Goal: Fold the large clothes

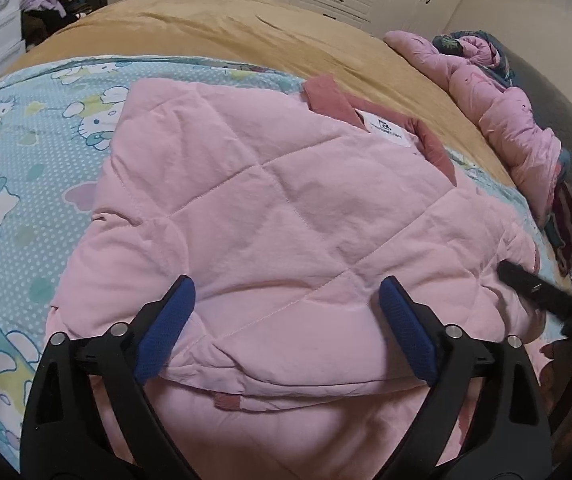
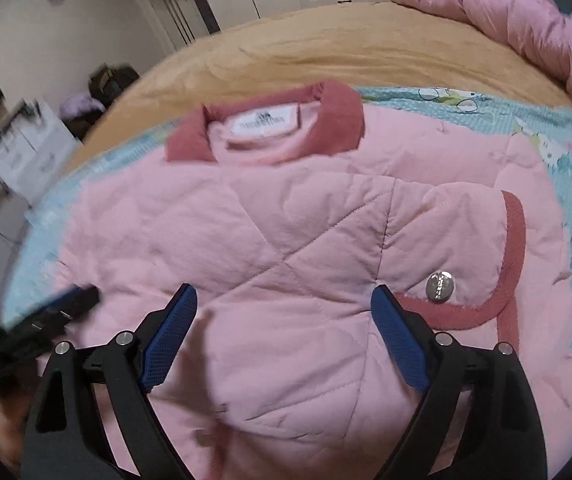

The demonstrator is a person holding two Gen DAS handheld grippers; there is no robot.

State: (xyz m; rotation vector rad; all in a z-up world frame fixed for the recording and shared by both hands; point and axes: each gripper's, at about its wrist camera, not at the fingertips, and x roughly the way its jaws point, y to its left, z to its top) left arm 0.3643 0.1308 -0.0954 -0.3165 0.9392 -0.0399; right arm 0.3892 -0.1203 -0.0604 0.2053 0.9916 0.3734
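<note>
Both hand-held grippers, left [image 1: 286,292] and right [image 2: 284,300], agape over seemingly folded pink jacket [image 1: 286,208]

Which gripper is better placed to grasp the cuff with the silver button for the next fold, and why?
The right gripper. In its own view the cuff and silver button lie just beside its open jaws. The left gripper, also open, hovers over plain quilted jacket with no cuff in view.

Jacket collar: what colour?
Dusty rose collar, darker than the pale pink jacket; clearest in the right wrist view.
</note>
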